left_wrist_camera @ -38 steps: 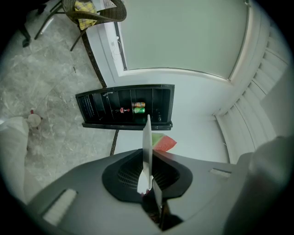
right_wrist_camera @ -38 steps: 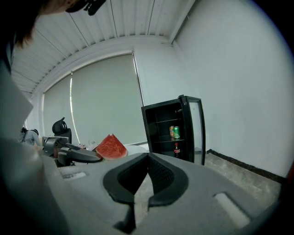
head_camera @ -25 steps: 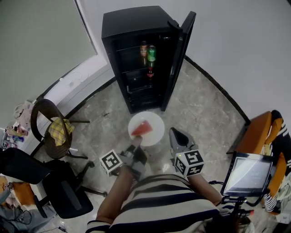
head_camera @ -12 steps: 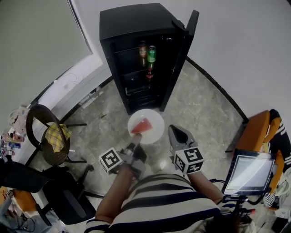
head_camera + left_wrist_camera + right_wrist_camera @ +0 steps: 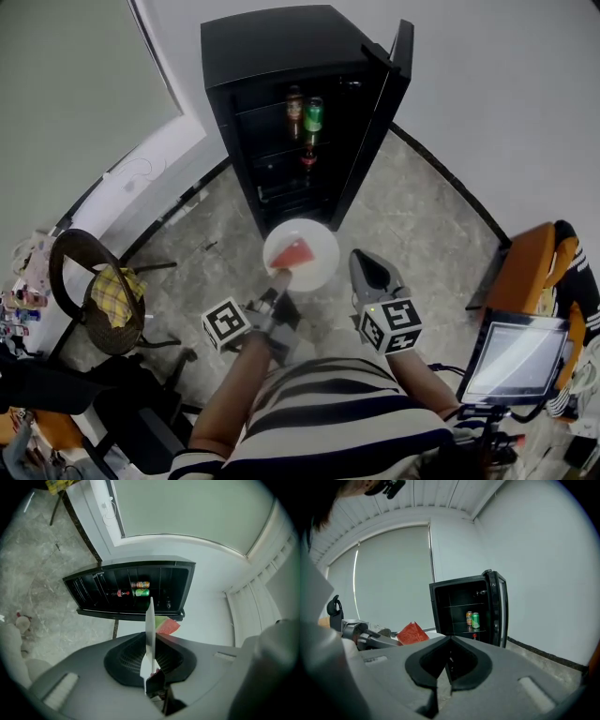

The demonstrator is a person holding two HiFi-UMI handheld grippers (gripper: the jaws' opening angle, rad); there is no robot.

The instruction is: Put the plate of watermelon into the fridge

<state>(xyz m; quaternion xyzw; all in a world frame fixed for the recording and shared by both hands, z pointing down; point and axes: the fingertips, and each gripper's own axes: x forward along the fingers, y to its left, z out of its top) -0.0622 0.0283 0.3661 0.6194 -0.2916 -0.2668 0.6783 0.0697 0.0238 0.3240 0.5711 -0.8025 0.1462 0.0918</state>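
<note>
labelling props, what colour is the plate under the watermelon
White: the plate is plain white, clearest in the head view.

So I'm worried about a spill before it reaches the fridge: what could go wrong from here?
The left hand-held gripper pinches the plate by one edge only, so it could tilt and the watermelon slide off. Going in, the plate might knock the cans on the fridge shelf or clip the open door.
</note>
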